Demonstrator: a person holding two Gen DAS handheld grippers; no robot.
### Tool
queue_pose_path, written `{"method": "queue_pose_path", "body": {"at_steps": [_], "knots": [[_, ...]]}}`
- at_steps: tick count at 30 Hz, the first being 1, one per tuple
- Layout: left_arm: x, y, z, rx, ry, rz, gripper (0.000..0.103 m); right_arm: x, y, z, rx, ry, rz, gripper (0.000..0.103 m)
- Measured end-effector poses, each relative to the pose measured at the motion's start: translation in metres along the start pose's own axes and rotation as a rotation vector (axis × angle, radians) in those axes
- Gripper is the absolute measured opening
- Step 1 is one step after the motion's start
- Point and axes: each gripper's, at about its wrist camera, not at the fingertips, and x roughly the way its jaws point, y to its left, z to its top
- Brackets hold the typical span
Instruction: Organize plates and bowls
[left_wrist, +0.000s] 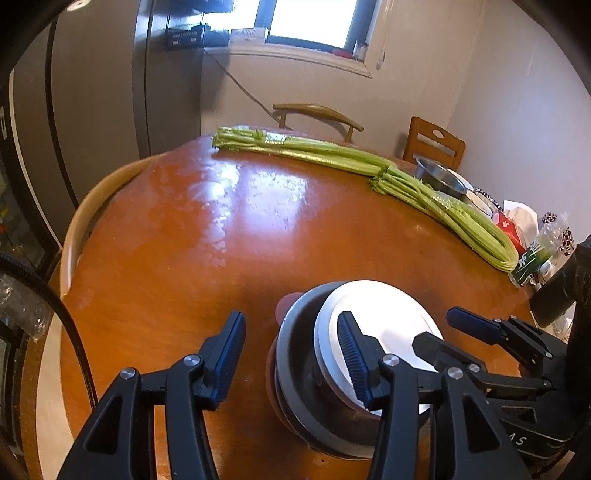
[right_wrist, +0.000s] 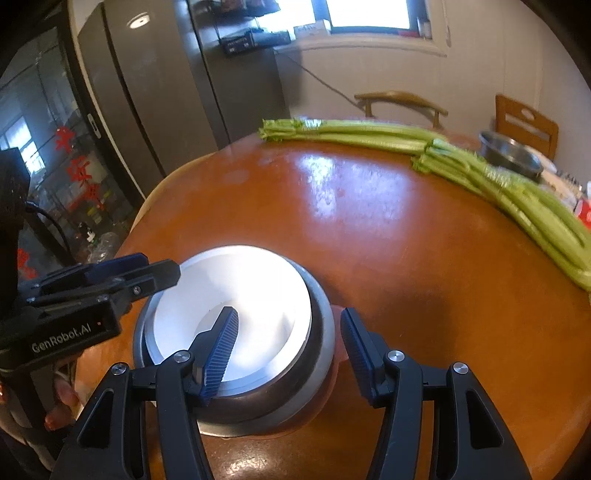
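Note:
A white bowl (left_wrist: 369, 306) sits nested in a grey metal bowl (left_wrist: 295, 332), which rests on a brown dish (left_wrist: 286, 304) on the round orange-brown table (left_wrist: 207, 266). My left gripper (left_wrist: 291, 356) is open and straddles the stack's left rim, one finger over the white bowl and the other clear of the stack. My right gripper (right_wrist: 290, 350) is open astride the right rim of the metal bowl (right_wrist: 317, 354), its left finger over the white bowl (right_wrist: 255, 288). Each gripper shows in the other's view: the right gripper (left_wrist: 439, 328) and the left gripper (right_wrist: 159, 266).
Long celery bunches (left_wrist: 369, 162) lie across the far side of the table. A steel bowl (left_wrist: 441, 177) and packets (left_wrist: 524, 229) crowd the back right. Two wooden chairs (left_wrist: 317, 110) stand behind, and a curved chair back (left_wrist: 85, 206) hugs the left edge. A fridge (left_wrist: 103, 92) stands at the left.

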Motion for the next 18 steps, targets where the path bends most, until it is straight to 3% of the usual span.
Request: {"method": "queue_pose_path", "body": {"at_steps": [8,18], "knots": [[-0.017,-0.010,-0.011,0.011,-0.020,0.038,0.052,-0.025,0.006,-0.008,-0.035,-0.076,-0.046,0.063],[-0.047,-0.037,-0.062,0.033,-0.061,0.086,0.053,-0.064,0.005,-0.059,-0.035,-0.131,-0.060,0.071]]}}
